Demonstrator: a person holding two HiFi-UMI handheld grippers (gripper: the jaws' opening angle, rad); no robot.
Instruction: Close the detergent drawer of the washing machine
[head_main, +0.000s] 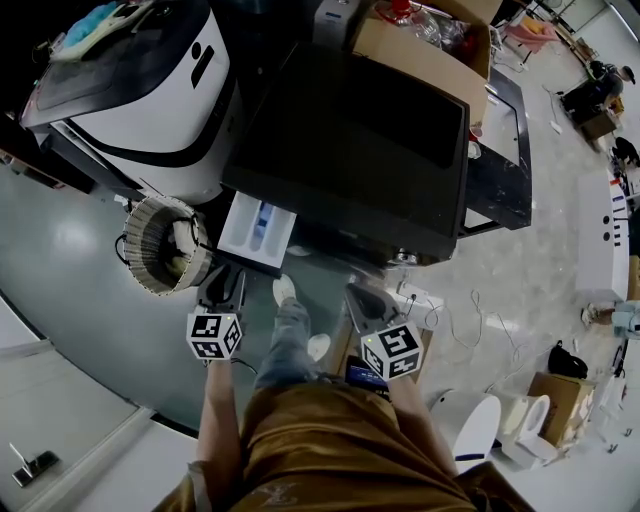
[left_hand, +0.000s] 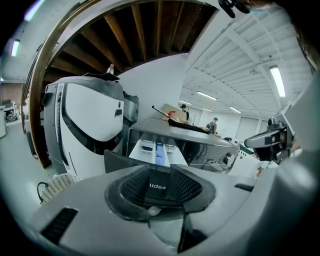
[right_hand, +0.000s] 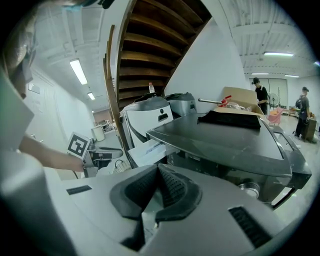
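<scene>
Evidently the person stands facing the dark grey, flat-topped washing machine (head_main: 360, 150) so that both tools point at its front. The left gripper (head_main: 222, 285) is held low and just in front of the white plastic detergent drawer (head_main: 258, 228), probably because that is the tool lined up to push it home. Its jaws stand well apart with nothing held; through the gap, the left gripper view shows only the drawer's dark front panel. The right gripper (head_main: 365, 300) hangs to the right, clear of the drawer, its pads meeting at the tips on nothing, seemingly idle. The drawer is fully pulled out toward the person from the left end of the machine's front, beside a coiled ribbed white hose (head_main: 160, 245) on the floor. It is a shallow white tray (left_hand: 157, 150) split into compartments, with a blue insert down the middle and brand lettering on its front.
</scene>
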